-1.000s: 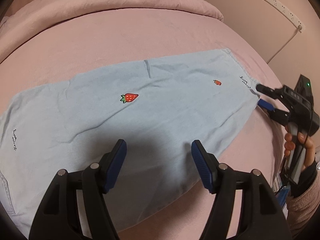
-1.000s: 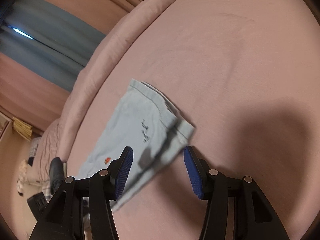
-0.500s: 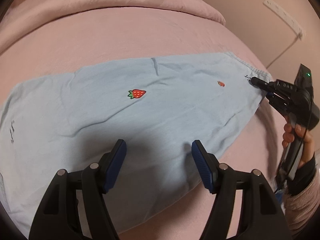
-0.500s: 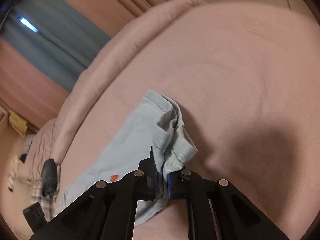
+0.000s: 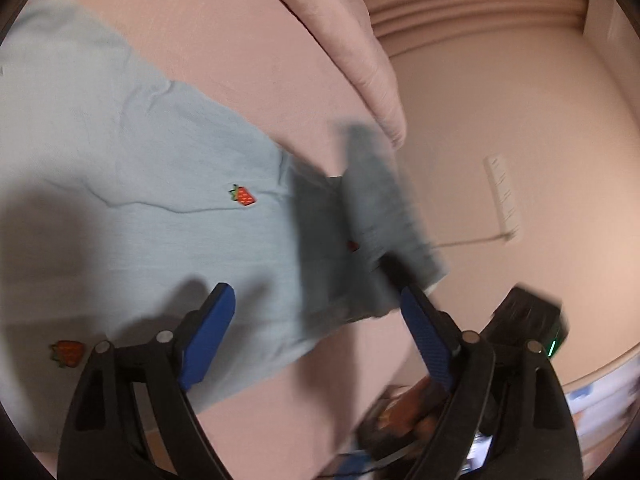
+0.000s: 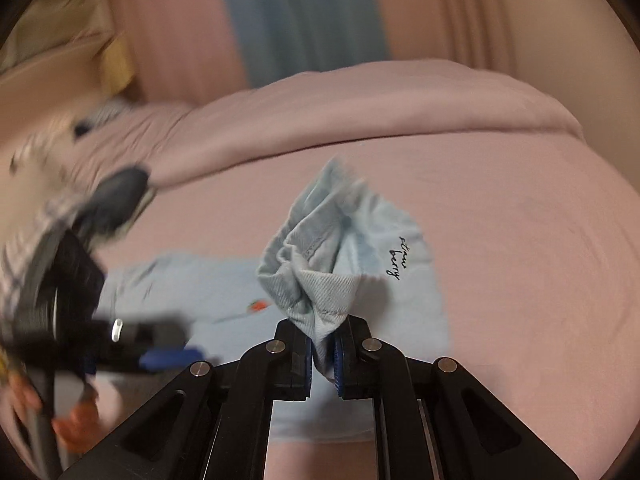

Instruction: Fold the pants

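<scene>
Pants point(image 6: 192, 280): pale blue, strawberry motifs, spread flat on pink bed point(image 6: 520, 240). One hem end lifted off bed, bunched and clamped between the closed fingers of right gripper point(image 6: 323, 354). Left gripper point(image 5: 316, 340): fingers apart, holding nothing, hovering over pants near the raised end. Power strip point(image 5: 502, 196): on wall beyond bed.

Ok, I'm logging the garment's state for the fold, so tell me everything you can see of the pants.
The pants are pale blue, denim-like twill, dotted with small red strawberries and black script near the hem. Most of them lie flat on the pink bedspread, lightly creased. One hem end is bunched and lifted, pinched in the shut right gripper, and hangs over the flat part. The left gripper is open above the cloth, not gripping it.
</scene>
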The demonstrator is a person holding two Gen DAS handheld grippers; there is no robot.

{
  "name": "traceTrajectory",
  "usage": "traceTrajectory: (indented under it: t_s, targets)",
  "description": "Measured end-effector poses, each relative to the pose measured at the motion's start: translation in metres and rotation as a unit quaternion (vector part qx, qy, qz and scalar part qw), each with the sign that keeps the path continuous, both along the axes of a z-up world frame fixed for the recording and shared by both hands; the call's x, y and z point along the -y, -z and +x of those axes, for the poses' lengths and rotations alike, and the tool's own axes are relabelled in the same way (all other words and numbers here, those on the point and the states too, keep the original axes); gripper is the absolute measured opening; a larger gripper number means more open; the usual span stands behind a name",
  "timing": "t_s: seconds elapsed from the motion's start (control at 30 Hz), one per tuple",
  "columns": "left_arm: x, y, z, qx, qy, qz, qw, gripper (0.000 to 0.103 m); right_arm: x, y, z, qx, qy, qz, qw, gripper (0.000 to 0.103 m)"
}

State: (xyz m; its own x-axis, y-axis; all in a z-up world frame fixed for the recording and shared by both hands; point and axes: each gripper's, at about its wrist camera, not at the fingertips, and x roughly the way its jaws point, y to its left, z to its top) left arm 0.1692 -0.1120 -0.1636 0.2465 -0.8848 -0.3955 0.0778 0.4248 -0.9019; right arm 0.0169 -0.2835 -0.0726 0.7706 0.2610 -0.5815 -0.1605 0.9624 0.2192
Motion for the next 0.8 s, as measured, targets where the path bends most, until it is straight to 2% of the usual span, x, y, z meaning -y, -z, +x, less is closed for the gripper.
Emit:
traceTrajectory:
  t_s: [0.2, 0.3, 0.33, 0.4, 0.43, 0.6, 0.8]
  targets:
    - [-0.001, 0.029, 0.006, -0.068, -0.023, -0.063, 0.9954, 0.088, -0.058, 0.016, -0.003, -0.017, -0.071, -0.045, 0.996, 0.011]
    - [-0.012, 0.034, 0.012, -0.091, -0.031, -0.096, 0.9908, 0.086, -0.078, 0.017, -0.006, -0.013, -0.102, -0.053, 0.993, 0.011]
    - [-0.012, 0.031, 0.014, -0.092, -0.032, -0.095, 0.9907, 0.084, -0.084, 0.017, -0.009, -0.009, -0.112, -0.061, 0.992, 0.011]
    - [-0.023, 0.023, 0.016, -0.075, -0.039, -0.076, 0.9936, 0.067, -0.094, 0.015, -0.013, -0.001, -0.128, -0.074, 0.989, 0.011]
    - [-0.027, 0.020, 0.015, -0.068, -0.041, -0.070, 0.9944, 0.065, -0.099, 0.014, -0.015, 0.002, -0.136, -0.075, 0.988, 0.011]
    - [-0.059, 0.004, 0.007, -0.029, -0.060, -0.023, 0.9975, 0.031, -0.115, 0.008, -0.015, 0.021, -0.163, -0.082, 0.983, 0.011]
    - [-0.086, -0.008, -0.006, 0.014, -0.082, 0.032, 0.9960, 0.030, -0.142, 0.009, -0.013, 0.023, -0.196, -0.075, 0.977, 0.011]
